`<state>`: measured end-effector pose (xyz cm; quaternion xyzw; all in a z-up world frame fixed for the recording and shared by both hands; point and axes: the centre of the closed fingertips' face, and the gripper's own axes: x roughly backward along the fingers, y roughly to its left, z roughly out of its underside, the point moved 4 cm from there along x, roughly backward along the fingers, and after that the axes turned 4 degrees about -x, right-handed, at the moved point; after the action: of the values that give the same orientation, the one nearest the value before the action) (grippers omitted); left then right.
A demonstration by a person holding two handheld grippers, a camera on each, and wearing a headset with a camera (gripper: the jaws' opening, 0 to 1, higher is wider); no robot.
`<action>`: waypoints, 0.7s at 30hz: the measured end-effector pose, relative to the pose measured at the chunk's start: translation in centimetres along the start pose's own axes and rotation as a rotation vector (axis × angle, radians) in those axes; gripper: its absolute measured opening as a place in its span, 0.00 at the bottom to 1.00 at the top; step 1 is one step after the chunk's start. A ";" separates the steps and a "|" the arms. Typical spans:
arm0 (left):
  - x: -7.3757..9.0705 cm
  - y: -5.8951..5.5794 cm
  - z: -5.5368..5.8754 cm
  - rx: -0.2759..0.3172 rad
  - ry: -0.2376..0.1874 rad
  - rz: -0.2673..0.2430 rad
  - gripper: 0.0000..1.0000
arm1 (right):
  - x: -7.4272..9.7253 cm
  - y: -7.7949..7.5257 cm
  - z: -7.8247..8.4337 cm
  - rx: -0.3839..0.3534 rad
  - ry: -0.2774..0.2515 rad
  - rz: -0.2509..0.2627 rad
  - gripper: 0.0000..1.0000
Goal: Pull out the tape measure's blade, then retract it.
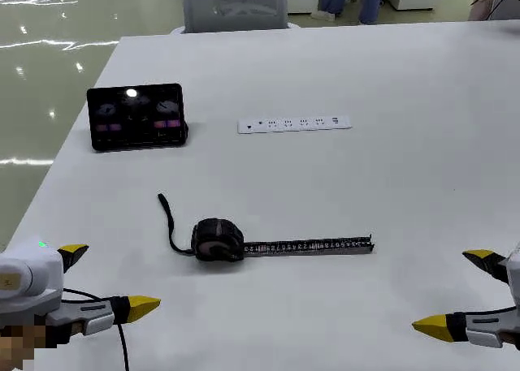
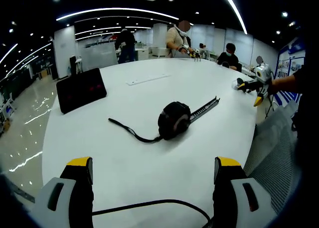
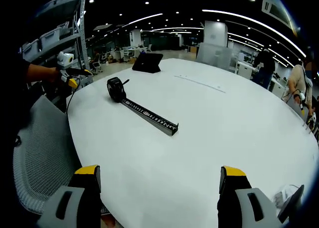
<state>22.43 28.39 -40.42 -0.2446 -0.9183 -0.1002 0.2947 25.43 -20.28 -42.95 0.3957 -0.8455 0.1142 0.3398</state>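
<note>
A tape lies on the white table with its blade out.

The tape sits near the front of the table, between the two grippers. Its blade lies flat on the table and points to the right, with the hook at the far end. A thin black strap curls away from the other side of the tape, to the left. The left hand-held gripper hovers at the front left of the table. Its yellow-tipped jaws are wide apart and hold nothing. The right hand-held gripper hovers at the front right. Its jaws are wide apart too, and empty. Both are well apart from the tape. Farther back, a dark screen stands on the left. A white power strip lies flat near the middle.
</note>
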 end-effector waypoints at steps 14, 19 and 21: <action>-0.4 -0.2 -0.5 -0.029 -0.003 0.007 0.99 | 0.2 0.0 0.1 0.006 0.010 -0.004 0.99; -0.5 -0.3 -0.7 -0.043 -0.012 0.009 0.99 | 0.4 0.1 0.6 0.008 0.034 -0.012 0.99; -0.6 -0.3 -0.8 -0.038 -0.008 0.011 0.99 | 0.5 0.1 0.6 0.012 0.039 -0.015 0.99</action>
<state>23.03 27.64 -40.14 -0.2557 -0.9160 -0.1149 0.2870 24.81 -20.78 -43.10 0.4019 -0.8350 0.1245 0.3547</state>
